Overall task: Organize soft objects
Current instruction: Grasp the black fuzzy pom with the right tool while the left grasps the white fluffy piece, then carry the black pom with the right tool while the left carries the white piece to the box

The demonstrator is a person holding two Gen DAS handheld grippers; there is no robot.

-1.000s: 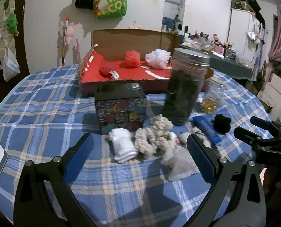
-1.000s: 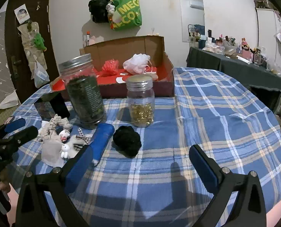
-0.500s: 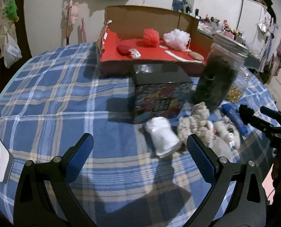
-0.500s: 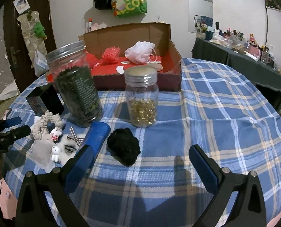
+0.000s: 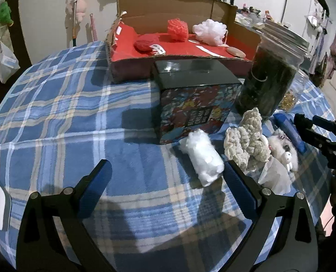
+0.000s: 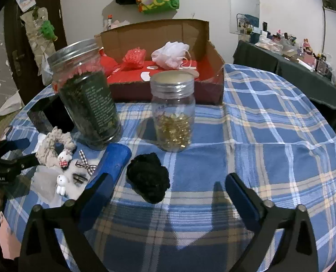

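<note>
Both grippers have come lower and closer to the counter (image 5: 54, 117) since the earlier frames: the left gripper (image 5: 165, 181) now stands with wide, empty jaws just beside the white cotton roll (image 5: 201, 158), and the right gripper (image 6: 168, 192) has its jaws wide but starting to close, with the black scrunchie (image 6: 148, 179) lying between them, not yet touched. To do the step well, I think each gripper should centre on its soft thing, go down until the pads are at both sides, and close gently before lifting toward the cardboard box (image 5: 168, 6).

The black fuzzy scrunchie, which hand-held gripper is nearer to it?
Right hand-held gripper: black scrunchie lies just ahead, jaws closing without touching it. Left hand-held gripper faces the white roll.
</note>
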